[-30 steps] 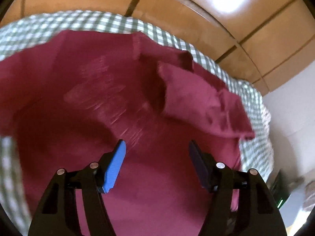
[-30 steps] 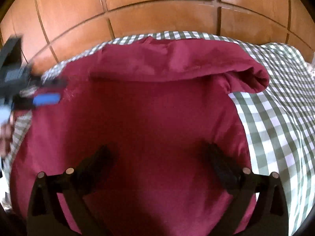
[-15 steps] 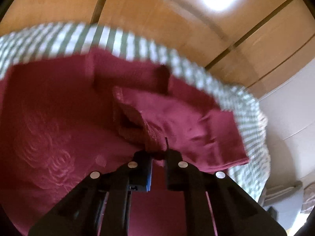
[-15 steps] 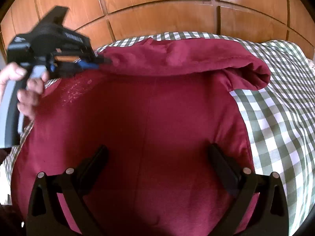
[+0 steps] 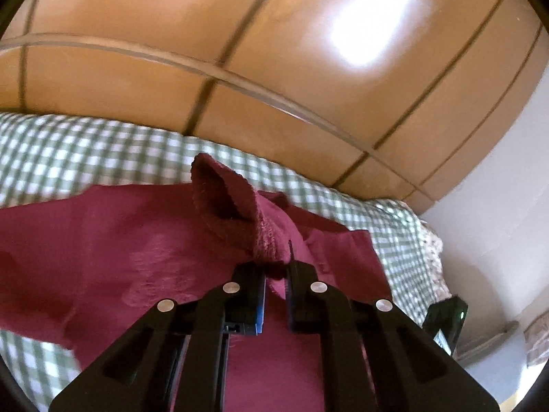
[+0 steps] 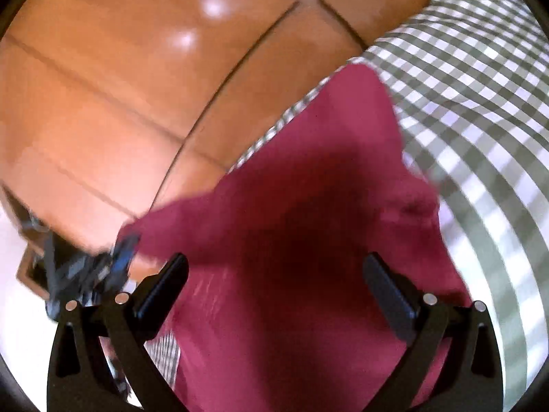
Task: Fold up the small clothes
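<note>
A dark red garment [image 5: 144, 240] lies spread on a green-and-white checked bedspread [image 5: 68, 151]. My left gripper [image 5: 276, 274] is shut on a ribbed sleeve cuff [image 5: 233, 206] of the garment and holds it lifted above the rest of the cloth. In the right wrist view the same red garment [image 6: 308, 223] fills the middle, and my right gripper [image 6: 274, 285] hangs open over it with nothing between its fingers. The left gripper [image 6: 113, 261] shows blurred at the left there, pulling a corner of the cloth up.
A glossy wooden panelled headboard [image 5: 274, 51] rises behind the bed. A white wall [image 5: 507, 206] stands at the right, with a dark device with a green light [image 5: 449, 319] low beside the bed. The checked bedspread [image 6: 480, 103] lies bare to the right of the garment.
My left gripper closed on the sleeve cuff and lifted it. My right gripper stayed open, rolled and swung sideways, so the bed now runs diagonally in its view.
</note>
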A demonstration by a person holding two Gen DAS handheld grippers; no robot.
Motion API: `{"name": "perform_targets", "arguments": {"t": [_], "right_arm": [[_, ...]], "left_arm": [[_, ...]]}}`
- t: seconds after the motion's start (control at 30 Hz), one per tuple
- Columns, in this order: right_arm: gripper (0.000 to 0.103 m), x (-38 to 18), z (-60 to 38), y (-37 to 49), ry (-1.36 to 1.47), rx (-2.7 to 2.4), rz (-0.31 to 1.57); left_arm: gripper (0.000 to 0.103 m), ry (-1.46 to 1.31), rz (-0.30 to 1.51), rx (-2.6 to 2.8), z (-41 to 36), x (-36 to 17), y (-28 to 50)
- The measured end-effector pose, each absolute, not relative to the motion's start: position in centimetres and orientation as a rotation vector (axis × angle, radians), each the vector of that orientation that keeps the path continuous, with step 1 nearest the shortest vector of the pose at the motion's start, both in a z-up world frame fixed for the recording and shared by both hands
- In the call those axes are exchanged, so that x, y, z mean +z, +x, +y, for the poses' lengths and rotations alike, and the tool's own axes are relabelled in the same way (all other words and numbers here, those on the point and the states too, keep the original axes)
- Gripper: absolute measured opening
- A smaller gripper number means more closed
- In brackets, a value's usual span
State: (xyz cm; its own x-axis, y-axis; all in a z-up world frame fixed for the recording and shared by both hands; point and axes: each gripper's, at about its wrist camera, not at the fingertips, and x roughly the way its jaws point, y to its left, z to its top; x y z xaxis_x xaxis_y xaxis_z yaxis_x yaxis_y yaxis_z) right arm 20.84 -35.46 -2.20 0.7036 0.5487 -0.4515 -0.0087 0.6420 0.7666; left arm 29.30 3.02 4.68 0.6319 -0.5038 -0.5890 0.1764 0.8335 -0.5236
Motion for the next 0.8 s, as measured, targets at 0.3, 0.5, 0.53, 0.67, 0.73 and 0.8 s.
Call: {"name": "perform_targets", "arguments": {"t": [0.3, 0.5, 0.53, 0.67, 0.73, 0.8], "right_arm": [[0.101, -2.9, -35.1, 20.0, 0.700, 0.274, 0.741], [0.101, -0.5, -32.2, 18.3, 0.514, 0.425, 0.880], [0.101, 0.3, -31.7, 18.2, 0.485, 0.452, 0.865], [0.101, 2.9, -29.7, 19.9, 0.371, 0.426, 0.785], [0.101, 2.6, -28.7, 22.7, 0.336, 0.382, 0.801], [0.101, 1.5, -28.0, 26.0, 0.289, 0.339, 0.822]], "left_arm": [[0.007, -0.379, 0.962, -0.189, 7.2, -3.4, 28.8], [0.007, -0.320, 0.977, -0.170, 6.4, -5.6, 28.1], [0.007, -0.315, 0.970, -0.175, 6.3, -5.5, 28.0], [0.007, -0.294, 0.945, -0.184, 5.7, -5.1, 27.8], [0.007, -0.294, 0.932, -0.190, 5.9, -4.8, 27.5], [0.007, -0.269, 0.917, -0.202, 5.7, -4.5, 27.2]]}}
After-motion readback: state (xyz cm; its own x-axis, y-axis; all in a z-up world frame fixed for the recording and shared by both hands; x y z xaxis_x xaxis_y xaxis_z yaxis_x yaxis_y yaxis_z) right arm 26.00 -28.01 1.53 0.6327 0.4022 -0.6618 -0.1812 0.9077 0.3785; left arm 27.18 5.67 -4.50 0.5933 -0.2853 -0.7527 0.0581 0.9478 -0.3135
